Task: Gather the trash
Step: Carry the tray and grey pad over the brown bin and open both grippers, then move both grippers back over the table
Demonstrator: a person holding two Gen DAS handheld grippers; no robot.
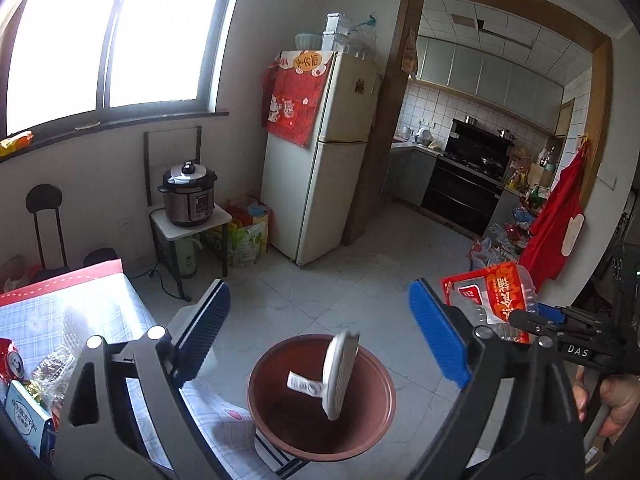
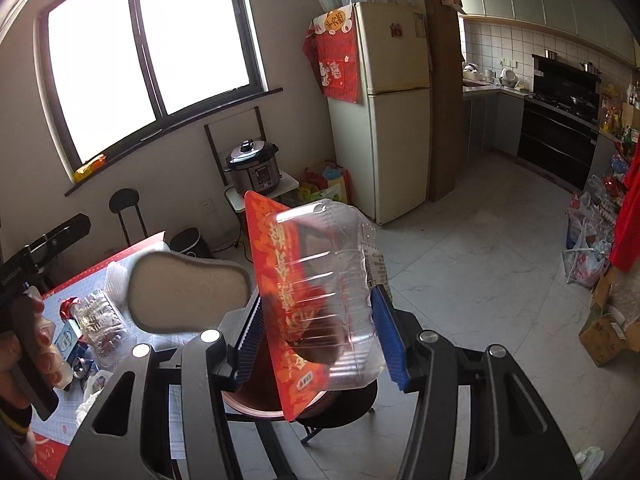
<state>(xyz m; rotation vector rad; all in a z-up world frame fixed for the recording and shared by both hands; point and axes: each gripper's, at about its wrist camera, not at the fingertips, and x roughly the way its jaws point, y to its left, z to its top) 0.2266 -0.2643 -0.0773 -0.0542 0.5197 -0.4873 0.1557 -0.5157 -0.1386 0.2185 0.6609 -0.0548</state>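
Observation:
A brown round basin (image 1: 320,436) stands below my left gripper (image 1: 320,332), which is open and empty. A grey-white flat oval piece (image 1: 339,376) is in mid-air just above the basin, blurred; it also shows in the right wrist view (image 2: 188,292). A small white wrapper (image 1: 302,385) lies in the basin. My right gripper (image 2: 316,336) is shut on a clear plastic tray with a red printed lid (image 2: 320,300), held above the basin (image 2: 272,404). The tray also shows in the left wrist view (image 1: 492,296).
A table with a checked cloth (image 1: 100,308) at the left holds a red can (image 1: 8,360), a clear plastic box (image 2: 100,320) and a blue-white carton (image 1: 24,416). A fridge (image 1: 320,160), a pressure cooker (image 1: 188,196) on a small stand and bags on the floor (image 2: 584,256) lie beyond.

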